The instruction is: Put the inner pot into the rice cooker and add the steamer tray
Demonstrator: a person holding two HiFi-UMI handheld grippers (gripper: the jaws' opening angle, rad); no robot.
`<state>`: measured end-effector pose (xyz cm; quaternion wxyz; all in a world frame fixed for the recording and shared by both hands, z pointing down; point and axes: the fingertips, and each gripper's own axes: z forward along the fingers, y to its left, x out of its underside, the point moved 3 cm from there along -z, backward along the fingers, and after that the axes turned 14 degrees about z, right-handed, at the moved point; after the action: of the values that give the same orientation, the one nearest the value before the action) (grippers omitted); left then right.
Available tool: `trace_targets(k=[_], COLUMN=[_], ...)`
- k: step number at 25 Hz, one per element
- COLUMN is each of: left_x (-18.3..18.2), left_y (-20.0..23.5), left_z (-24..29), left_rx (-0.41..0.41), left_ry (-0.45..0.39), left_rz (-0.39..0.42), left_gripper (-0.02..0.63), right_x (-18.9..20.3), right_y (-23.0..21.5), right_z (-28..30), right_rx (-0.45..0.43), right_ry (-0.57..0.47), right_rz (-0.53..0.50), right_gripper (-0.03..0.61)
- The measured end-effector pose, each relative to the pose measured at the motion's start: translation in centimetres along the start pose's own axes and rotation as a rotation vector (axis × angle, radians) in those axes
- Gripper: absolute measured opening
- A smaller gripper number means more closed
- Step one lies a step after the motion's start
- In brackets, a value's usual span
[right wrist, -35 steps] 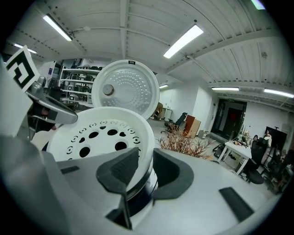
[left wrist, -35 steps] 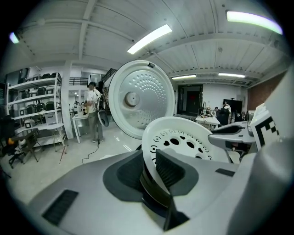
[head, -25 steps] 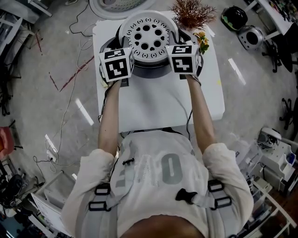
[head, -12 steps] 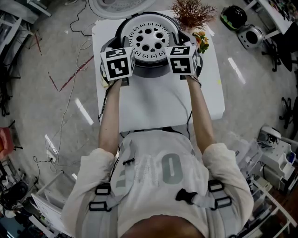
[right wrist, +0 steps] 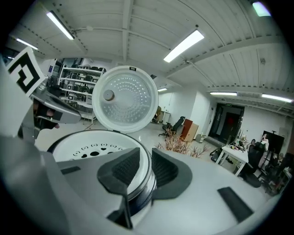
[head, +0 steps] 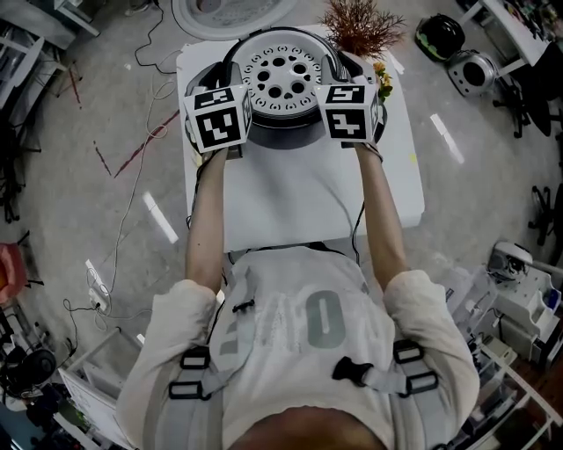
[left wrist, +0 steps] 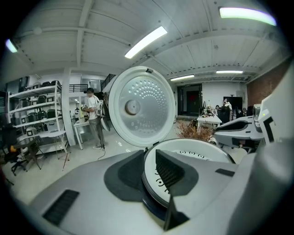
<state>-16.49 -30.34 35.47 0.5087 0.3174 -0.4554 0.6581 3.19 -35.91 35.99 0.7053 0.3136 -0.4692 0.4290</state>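
Above the white square counter [head: 290, 198], the left gripper [left wrist: 149, 158] and right gripper [right wrist: 146, 167] are each clamped narrowly on opposite rims of the white perforated round steamer tray [head: 280, 79]. The tray lies in the mouth of the black rice cooker [head: 283, 141]. Beyond, its round white lid [left wrist: 141, 106] stands open.

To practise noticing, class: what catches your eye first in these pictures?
A white holed tray at the far end of the table has its rim pinched by the left tongs and right tongs. Behind it the round lid stands open; a dried plant sits by the far right corner.
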Motion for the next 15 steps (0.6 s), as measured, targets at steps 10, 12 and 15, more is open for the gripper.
trace_targets(k=[10, 12, 15], left_x=[-7.1, -7.8, -7.9], left_y=[0.7, 0.7, 0.6], left_z=[-8.7, -11.0, -14.3], left_rx=[-0.025, -0.044, -0.067], left_ry=[-0.347, -0.416, -0.485], left_rz=[0.085, 0.109, 0.118], left_gripper=[0.086, 0.051, 0.021], right_x=[-6.5, -6.8, -6.5], right_y=[2.9, 3.9, 5.6], right_z=[-8.4, -10.3, -13.0], right_rx=[-0.031, -0.038, -0.045], right_ry=[-0.269, -0.32, -0.366], right_rz=[0.029, 0.028, 0.036], right_gripper=[0.021, 0.009, 0.009])
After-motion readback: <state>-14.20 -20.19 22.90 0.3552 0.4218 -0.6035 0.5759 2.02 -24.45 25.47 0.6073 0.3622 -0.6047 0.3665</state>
